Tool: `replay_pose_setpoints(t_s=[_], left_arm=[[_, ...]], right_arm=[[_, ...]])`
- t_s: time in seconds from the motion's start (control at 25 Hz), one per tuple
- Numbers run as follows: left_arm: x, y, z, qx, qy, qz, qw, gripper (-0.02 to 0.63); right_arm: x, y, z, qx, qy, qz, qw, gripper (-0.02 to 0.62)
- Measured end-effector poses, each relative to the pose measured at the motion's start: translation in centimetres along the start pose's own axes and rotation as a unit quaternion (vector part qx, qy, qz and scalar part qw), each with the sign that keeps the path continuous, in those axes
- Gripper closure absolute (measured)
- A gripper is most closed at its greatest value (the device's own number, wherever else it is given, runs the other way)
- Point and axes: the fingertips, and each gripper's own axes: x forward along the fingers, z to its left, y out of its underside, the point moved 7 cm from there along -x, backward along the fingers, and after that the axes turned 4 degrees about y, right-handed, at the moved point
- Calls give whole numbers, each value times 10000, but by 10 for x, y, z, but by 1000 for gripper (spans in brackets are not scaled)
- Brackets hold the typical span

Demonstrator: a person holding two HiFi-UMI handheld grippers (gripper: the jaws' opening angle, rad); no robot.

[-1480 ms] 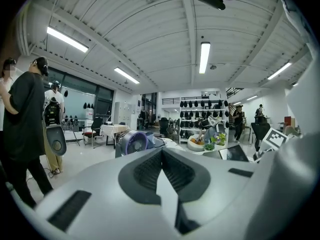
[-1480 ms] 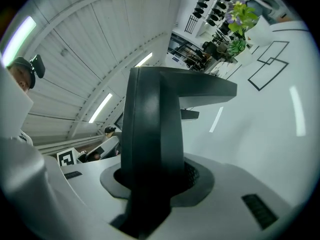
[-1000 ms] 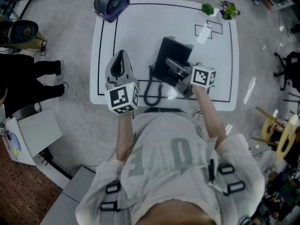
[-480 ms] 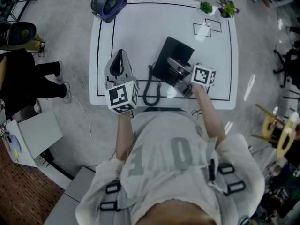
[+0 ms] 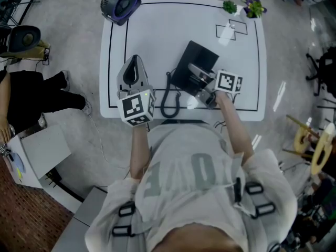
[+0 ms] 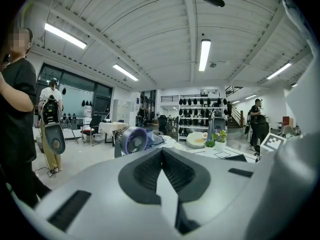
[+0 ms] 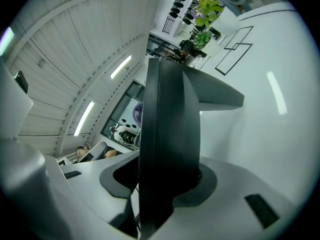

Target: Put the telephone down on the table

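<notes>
**Change from the earlier frames.** Both grippers keep their places over the desk (image 5: 157, 30). The right gripper (image 5: 206, 88) remains clamped on the handset (image 5: 197, 71) at the near right corner of the base (image 5: 191, 56). The base, cord (image 5: 169, 103) and fan (image 5: 121, 3) lie as before. Only the bystander (image 5: 37, 91) at the left has moved, with the feet shifted on the floor.

**Jaws.**
- Left gripper (image 5: 135, 62): jaws closed together, nothing between them. It sits over the desk's left part, well apart from the telephone.
- Right gripper: jaws closed on the dark handset, which stands edge-on between them in the right gripper view.

Whether the handset touches the base cannot be told.

**Markings.**
- Each gripper carries a cube (image 5: 137, 108) with black-and-white square marker patterns.
- The shirt (image 5: 184, 177) bears large pale block letters, too foreshortened to read.
- The desk carries a thin black border line and two outlined rectangles (image 5: 232, 30) near its far right corner.

**Materials and shapes.**

| Item | Description |
|---|---|
| Desk | White, smooth, glossy, with rounded corners |
| Base | Black, flat, rectangular, set askew at the desk's middle |
| Cord | Black; loops from the base toward the near edge |
| Fan | Round, dark purple, with a grille; at the far left corner |
| Plants (image 5: 254, 8) | Two small green plants at the far right corner |
| Gripper bodies | Smooth grey plastic with dark ribbed recesses round the jaws |
</notes>
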Motion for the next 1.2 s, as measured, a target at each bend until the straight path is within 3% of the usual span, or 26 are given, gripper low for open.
replay_pose_setpoints(t_s=[0.4, 0.8, 1.2], left_arm=[[-1, 3, 2, 3, 44, 57, 10000, 600], [1, 4, -2, 28, 168, 80, 9998, 600], [7, 4, -4, 19, 308, 76, 9995, 600]], right_arm=[[6, 2, 3, 275, 205, -10, 9994, 392], [4, 7, 1, 509, 888, -189, 9946, 303], [-2, 13, 0, 638, 1306, -440, 9884, 279]])
